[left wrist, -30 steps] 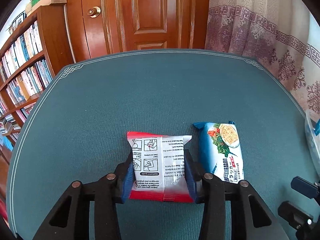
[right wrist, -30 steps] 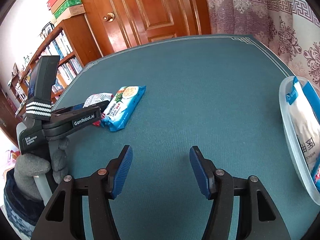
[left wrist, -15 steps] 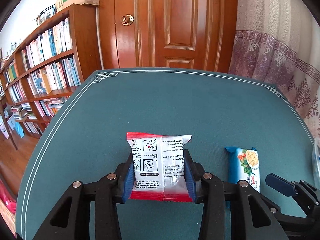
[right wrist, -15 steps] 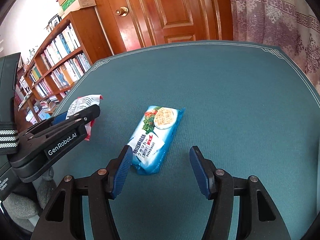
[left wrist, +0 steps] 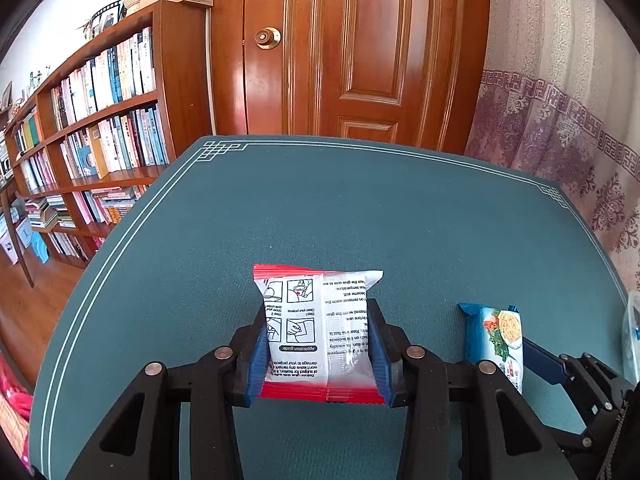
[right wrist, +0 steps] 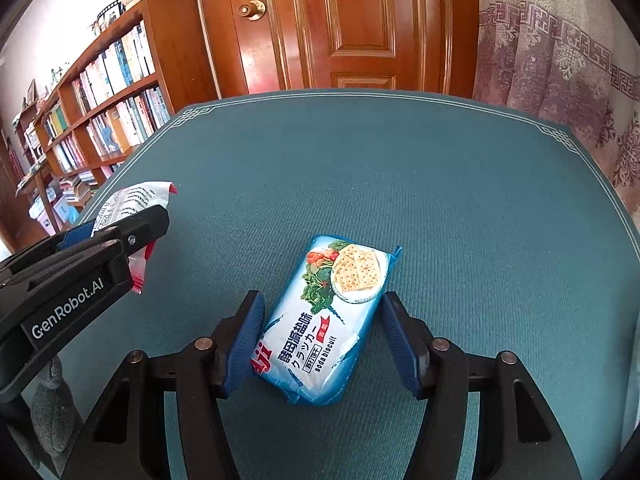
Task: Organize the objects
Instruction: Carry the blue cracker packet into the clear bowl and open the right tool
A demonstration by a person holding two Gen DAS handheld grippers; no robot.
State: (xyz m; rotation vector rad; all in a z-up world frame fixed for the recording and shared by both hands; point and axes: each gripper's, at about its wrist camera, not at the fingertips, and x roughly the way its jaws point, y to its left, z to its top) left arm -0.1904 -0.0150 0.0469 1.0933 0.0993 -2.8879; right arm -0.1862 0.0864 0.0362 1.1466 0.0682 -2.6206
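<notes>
My left gripper (left wrist: 318,350) is shut on a white packet with red edges (left wrist: 320,328) and holds it above the teal table (left wrist: 360,208). It shows from the side in the right wrist view (right wrist: 132,208). A blue soda biscuit pack (right wrist: 328,320) lies flat on the table. My right gripper (right wrist: 322,344) is open, with its fingers on either side of the pack's near end. The pack also shows at the right of the left wrist view (left wrist: 498,336).
A wooden bookshelf (left wrist: 92,120) stands to the left of the table and a wooden door (left wrist: 344,48) behind it. A patterned curtain (left wrist: 560,128) hangs at the right. A clear container's edge (left wrist: 632,332) shows at the far right.
My left gripper has lifted and tilted up with the white packet. My right gripper has moved left and forward, so its open fingers now straddle the biscuit pack.
</notes>
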